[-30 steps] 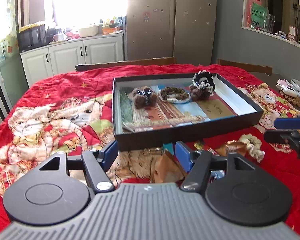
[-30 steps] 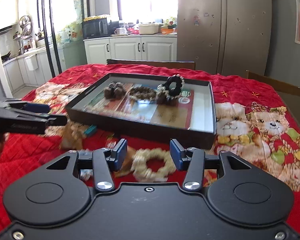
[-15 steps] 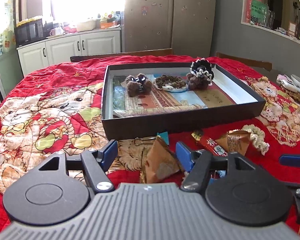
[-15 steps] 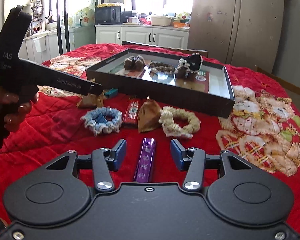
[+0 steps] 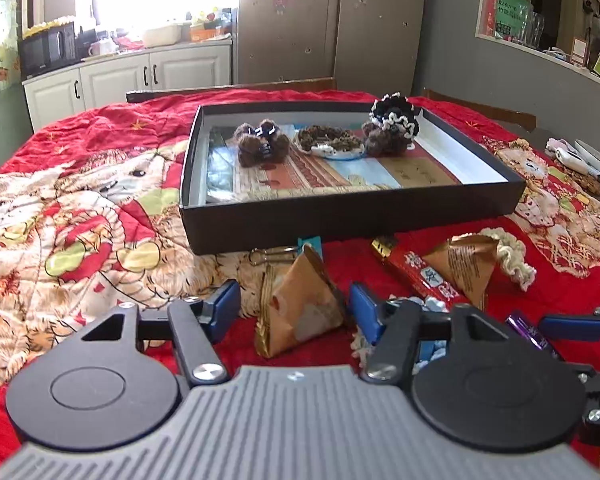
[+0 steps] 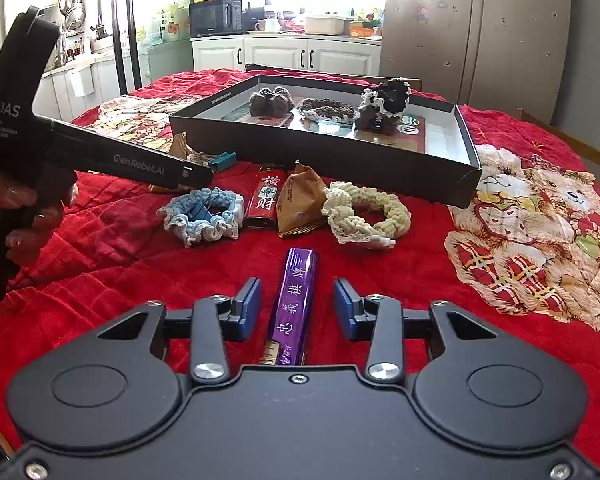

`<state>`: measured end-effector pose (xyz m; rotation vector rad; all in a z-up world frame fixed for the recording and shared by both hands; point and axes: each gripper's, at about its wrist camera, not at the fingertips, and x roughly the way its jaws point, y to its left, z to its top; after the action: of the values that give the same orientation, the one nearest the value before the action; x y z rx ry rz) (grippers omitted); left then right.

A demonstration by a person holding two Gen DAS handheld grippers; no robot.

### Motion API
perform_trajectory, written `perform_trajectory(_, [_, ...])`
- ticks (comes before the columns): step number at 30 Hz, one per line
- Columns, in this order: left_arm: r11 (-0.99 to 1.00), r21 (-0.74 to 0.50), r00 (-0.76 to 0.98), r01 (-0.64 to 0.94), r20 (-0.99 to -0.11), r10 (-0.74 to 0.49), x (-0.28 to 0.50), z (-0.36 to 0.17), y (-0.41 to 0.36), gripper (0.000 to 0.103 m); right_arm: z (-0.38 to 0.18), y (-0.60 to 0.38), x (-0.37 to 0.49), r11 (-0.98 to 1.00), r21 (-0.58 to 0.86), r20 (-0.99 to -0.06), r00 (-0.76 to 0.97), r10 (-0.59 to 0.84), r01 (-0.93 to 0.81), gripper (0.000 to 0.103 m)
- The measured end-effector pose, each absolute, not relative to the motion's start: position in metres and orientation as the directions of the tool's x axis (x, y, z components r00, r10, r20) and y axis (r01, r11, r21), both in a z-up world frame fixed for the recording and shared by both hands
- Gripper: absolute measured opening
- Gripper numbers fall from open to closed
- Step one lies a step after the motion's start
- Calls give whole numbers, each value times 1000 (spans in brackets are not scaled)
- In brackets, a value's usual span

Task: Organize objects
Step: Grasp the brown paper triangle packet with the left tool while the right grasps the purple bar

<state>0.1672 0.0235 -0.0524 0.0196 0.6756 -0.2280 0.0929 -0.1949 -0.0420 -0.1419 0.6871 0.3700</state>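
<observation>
Both grippers were closing, neither gripping yet: our left (image 5: 294,312) straddled the crinkly pouch (image 5: 296,312) near the box (image 5: 340,220), our right (image 6: 296,308) the stiff purple bar (image 6: 294,304), best pinched mid-length.

A brown pyramid packet (image 5: 300,304), a purple bar (image 6: 294,304), a red bar (image 6: 264,198) and blue (image 6: 202,216) and cream scrunchies (image 6: 364,212) lie before the black tray (image 6: 324,152).

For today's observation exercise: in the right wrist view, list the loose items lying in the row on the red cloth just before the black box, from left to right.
Blue scrunchie → red packet → brown pyramid packet → cream scrunchie.
</observation>
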Motion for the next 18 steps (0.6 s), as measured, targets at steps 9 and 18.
perform_trajectory(9, [975, -53, 755, 216, -625, -201, 167, -58, 24, 52, -43, -195, 93, 924, -7, -642, 711, 289, -382, 33])
perform_trajectory(18, [975, -81, 759, 207, -616, -212, 164, -52, 28, 38, -44, -195, 93, 921, 4, -634, 711, 304, -390, 20])
